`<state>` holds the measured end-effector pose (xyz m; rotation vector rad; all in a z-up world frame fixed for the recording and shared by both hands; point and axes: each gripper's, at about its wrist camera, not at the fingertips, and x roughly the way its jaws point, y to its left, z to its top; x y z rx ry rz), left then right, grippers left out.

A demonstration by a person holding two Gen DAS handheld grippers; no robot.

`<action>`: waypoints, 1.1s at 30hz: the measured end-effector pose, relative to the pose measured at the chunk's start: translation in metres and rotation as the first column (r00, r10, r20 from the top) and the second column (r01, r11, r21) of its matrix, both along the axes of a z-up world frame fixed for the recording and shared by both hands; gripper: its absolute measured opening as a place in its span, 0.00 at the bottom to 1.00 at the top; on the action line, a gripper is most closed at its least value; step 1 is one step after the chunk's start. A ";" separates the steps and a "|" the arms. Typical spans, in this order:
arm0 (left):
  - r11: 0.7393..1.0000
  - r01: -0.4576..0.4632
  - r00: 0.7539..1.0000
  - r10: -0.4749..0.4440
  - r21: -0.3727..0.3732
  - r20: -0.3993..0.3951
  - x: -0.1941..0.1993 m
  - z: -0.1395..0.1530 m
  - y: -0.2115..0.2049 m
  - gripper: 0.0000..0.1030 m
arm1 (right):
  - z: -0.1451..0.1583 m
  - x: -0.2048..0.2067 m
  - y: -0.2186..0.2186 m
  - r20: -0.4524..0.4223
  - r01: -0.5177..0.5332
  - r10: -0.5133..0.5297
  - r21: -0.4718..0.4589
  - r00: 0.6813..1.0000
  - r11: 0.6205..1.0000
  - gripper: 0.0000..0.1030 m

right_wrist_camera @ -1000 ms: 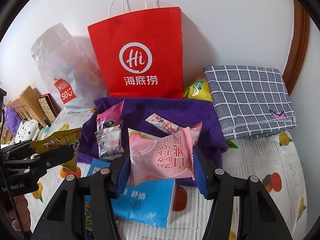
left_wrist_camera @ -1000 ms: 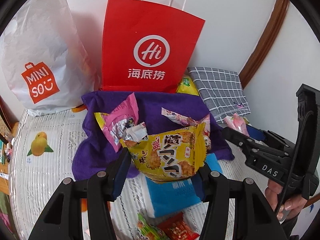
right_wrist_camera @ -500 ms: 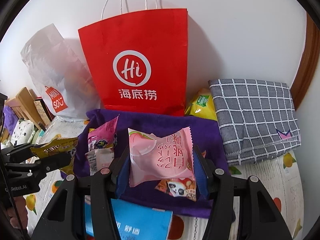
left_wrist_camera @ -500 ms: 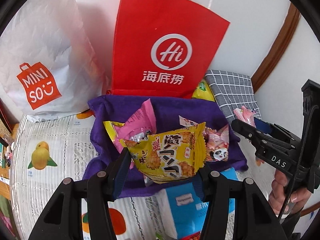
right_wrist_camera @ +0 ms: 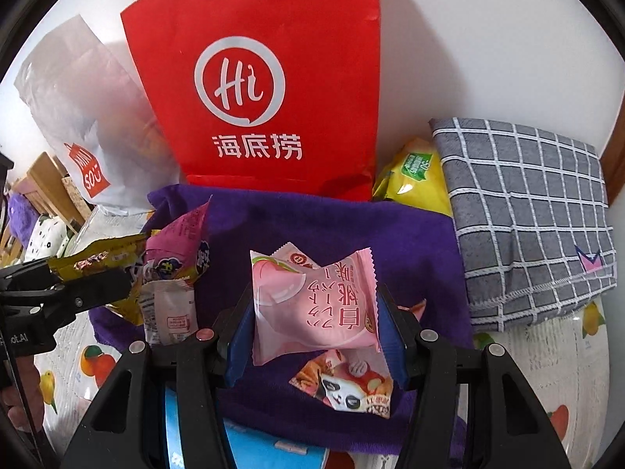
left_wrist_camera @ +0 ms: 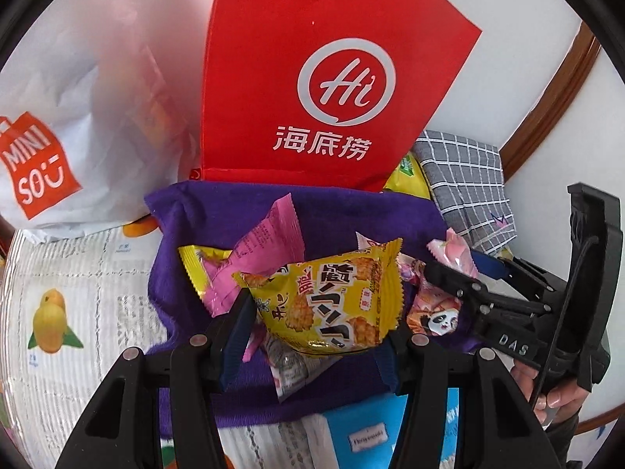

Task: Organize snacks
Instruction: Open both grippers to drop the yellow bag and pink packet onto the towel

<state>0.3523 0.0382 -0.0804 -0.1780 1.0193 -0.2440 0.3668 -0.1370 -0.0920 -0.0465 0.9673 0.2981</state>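
Now we're mid-carry: left gripper (left_wrist_camera: 318, 336) clamps the yellow packet (left_wrist_camera: 332, 305), right gripper (right_wrist_camera: 314, 338) clamps the pink packet (right_wrist_camera: 316, 308), both over the purple cloth (right_wrist_camera: 410, 250). Next, probably release onto it; height unclear.

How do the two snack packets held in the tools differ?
The yellow packet sits in the left tool, printed with black characters and cracker pictures. The pink packet sits in the right tool, showing a peach. Both are sealed pillow packs, clamped sideways above the purple cloth.
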 end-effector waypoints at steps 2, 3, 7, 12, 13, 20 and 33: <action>1.000 0.002 1.000 -0.002 0.001 -0.006 0.005 -0.004 -0.001 0.52 | -0.008 0.003 0.001 -0.014 -0.005 0.005 -0.021 1.000 1.000 0.56; 1.000 0.004 1.000 -0.004 0.001 -0.009 0.009 -0.006 -0.002 0.52 | -0.011 0.004 0.001 -0.021 -0.005 0.004 -0.030 1.000 1.000 0.56; 1.000 0.012 1.000 -0.012 -0.002 -0.016 0.019 -0.014 -0.009 0.52 | -0.020 0.008 -0.001 -0.021 -0.004 0.003 -0.063 1.000 0.998 0.59; 0.999 0.026 1.000 -0.026 0.021 -0.006 0.025 -0.017 -0.019 0.52 | -0.019 0.008 0.000 -0.012 -0.029 0.028 -0.059 1.000 0.998 0.66; 0.999 0.028 1.000 -0.028 0.020 -0.005 0.026 -0.017 -0.019 0.52 | -0.018 0.007 0.000 -0.012 -0.034 0.033 -0.057 0.999 0.998 0.69; 0.999 0.042 0.999 -0.042 -0.009 -0.012 0.030 -0.016 -0.017 0.54 | -0.014 0.002 0.010 -0.002 -0.071 0.071 -0.063 0.997 0.996 0.73; 0.998 0.052 0.999 -0.052 -0.026 0.011 0.007 0.005 -0.010 0.71 | 0.025 -0.016 0.007 0.066 -0.043 0.044 -0.014 0.997 0.999 0.76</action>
